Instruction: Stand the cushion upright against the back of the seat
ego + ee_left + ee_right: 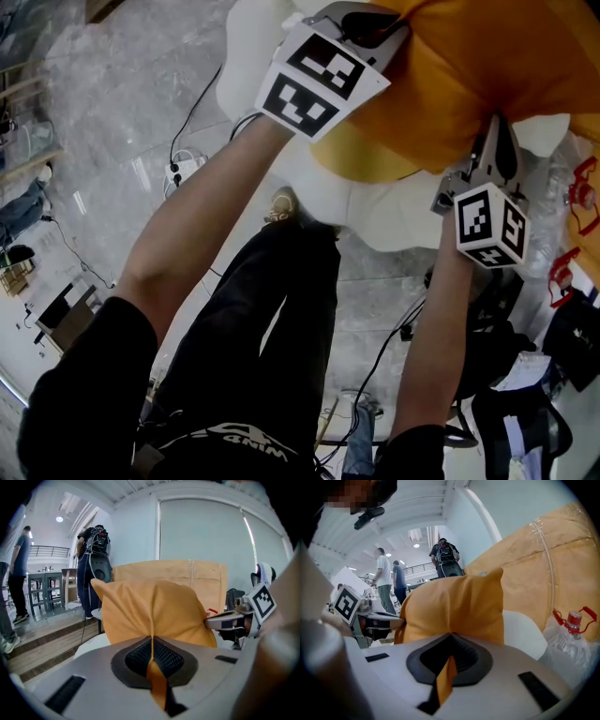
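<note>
An orange cushion (459,75) hangs over the white seat (384,211), held up by both grippers. My left gripper (373,26) is shut on a fold of the cushion's edge, and orange cloth (152,616) shows pinched between its jaws in the left gripper view. My right gripper (491,155) is shut on the other side of the cushion (454,604), with a strip of fabric caught in its jaws. The seat's orange back (187,573) stands just behind the cushion. Each gripper shows in the other's view, the right gripper (233,620) and the left gripper (375,619).
A clear plastic cover lies over the seat back (553,569). A bottle with a red cap (573,620) sits in plastic at the right. Cables and a power strip (183,169) lie on the floor, with bags (525,375) at the right. People stand behind, near steps (42,639).
</note>
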The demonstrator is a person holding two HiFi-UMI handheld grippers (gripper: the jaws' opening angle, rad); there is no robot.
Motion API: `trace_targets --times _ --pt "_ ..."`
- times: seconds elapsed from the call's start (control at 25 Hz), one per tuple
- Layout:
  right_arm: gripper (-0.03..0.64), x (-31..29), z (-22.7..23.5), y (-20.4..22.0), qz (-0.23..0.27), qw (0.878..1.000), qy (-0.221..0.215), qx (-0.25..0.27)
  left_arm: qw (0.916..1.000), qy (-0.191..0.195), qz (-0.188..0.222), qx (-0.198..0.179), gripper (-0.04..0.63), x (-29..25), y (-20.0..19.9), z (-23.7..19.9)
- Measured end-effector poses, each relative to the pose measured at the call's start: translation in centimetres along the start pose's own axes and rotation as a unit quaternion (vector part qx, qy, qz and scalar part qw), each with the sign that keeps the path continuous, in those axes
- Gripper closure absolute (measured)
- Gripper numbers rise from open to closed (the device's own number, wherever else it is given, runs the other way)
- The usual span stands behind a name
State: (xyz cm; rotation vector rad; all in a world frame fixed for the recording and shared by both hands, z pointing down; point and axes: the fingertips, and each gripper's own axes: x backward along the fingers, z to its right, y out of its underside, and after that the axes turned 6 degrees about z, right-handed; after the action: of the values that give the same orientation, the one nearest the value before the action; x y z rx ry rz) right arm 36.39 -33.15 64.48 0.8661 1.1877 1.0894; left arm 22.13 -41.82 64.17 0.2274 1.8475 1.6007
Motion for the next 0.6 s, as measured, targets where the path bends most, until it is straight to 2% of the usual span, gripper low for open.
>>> trace_targets --times 0.36,0.44,0.6 --pt "0.594 1.0 -0.3 3.4 -0.029 0.999 0.005 0.02 0.9995 0.0 -0.022 0.024 0.58 0.7 3.7 0.9" --pt "0.592 0.9 -0.3 3.2 -0.028 0.999 0.009 0.025 0.9995 -0.003 -0.022 0.022 0.552 0.8 3.6 0.7" --pt "0.537 1.2 -0.5 3.0 -0.023 0.999 0.014 0.018 0.9995 -0.004 -0.023 0.023 0.49 1.3 3.4 0.5"
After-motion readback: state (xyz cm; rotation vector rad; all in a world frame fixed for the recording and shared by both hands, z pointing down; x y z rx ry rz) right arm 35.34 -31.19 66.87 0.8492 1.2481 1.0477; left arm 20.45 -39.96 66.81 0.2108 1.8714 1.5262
